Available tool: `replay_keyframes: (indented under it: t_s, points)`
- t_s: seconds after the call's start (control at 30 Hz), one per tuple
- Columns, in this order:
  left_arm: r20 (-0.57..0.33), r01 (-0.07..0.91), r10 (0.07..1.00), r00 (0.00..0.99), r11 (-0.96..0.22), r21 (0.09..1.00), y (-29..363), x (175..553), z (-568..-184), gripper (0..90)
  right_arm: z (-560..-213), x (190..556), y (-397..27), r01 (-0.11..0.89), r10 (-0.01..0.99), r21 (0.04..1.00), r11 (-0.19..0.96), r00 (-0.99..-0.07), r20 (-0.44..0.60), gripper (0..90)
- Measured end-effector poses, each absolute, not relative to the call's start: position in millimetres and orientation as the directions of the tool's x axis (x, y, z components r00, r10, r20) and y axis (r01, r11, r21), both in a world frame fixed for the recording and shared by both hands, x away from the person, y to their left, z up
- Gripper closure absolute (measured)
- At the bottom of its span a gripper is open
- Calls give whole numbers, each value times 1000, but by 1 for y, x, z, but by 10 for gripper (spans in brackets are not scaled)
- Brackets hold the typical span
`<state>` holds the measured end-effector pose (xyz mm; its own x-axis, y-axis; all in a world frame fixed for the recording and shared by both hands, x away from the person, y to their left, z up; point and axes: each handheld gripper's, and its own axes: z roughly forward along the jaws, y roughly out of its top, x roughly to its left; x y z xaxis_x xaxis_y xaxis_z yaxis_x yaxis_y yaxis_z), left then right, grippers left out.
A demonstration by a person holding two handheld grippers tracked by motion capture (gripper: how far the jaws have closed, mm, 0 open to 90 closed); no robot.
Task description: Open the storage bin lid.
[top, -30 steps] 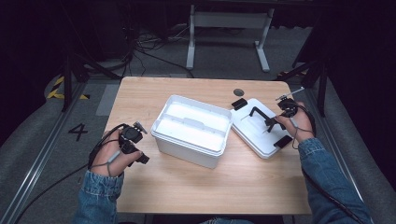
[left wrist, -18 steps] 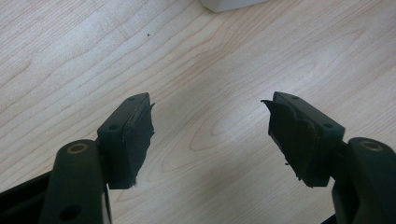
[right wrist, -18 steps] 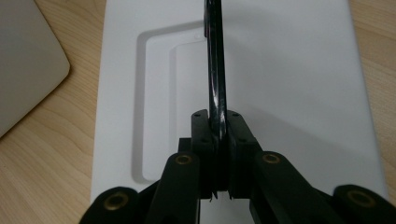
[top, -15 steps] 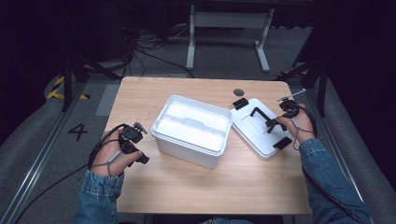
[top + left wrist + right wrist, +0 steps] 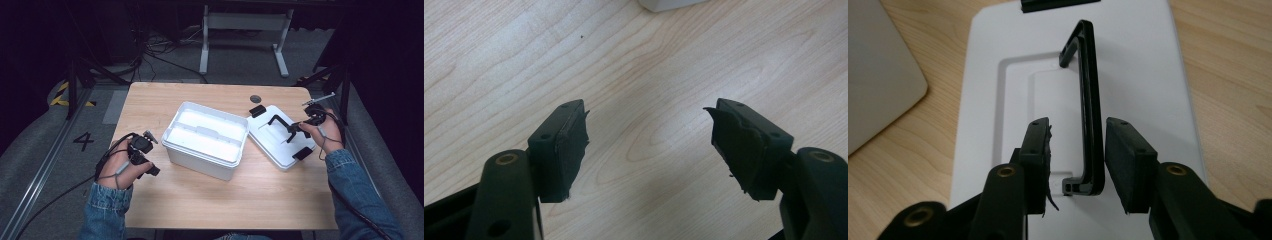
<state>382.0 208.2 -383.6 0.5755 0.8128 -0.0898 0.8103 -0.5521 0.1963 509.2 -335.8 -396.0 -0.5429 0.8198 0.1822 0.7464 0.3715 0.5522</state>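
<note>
One box (image 5: 206, 137), one lid (image 5: 280, 137), two grippers

The right gripper (image 5: 1077, 157) has let go of the black handle (image 5: 1089, 115) on the white lid (image 5: 1148, 75), which lies flat near the table's right edge. A second ago its jaws were clamped on that handle; they have just been opening. Now they stand apart with the handle between them, a clear gap at the left pad and the right pad close beside the bar. The handle stands upright on the lid.
</note>
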Motion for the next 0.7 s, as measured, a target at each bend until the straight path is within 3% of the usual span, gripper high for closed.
replay_keyframes:
  t_s: [0.7]
  points:
    - [-86,805,809,582,-557,207,207,385,-380,312,-350,435,-305,622,721,632,462,-678,140,610]
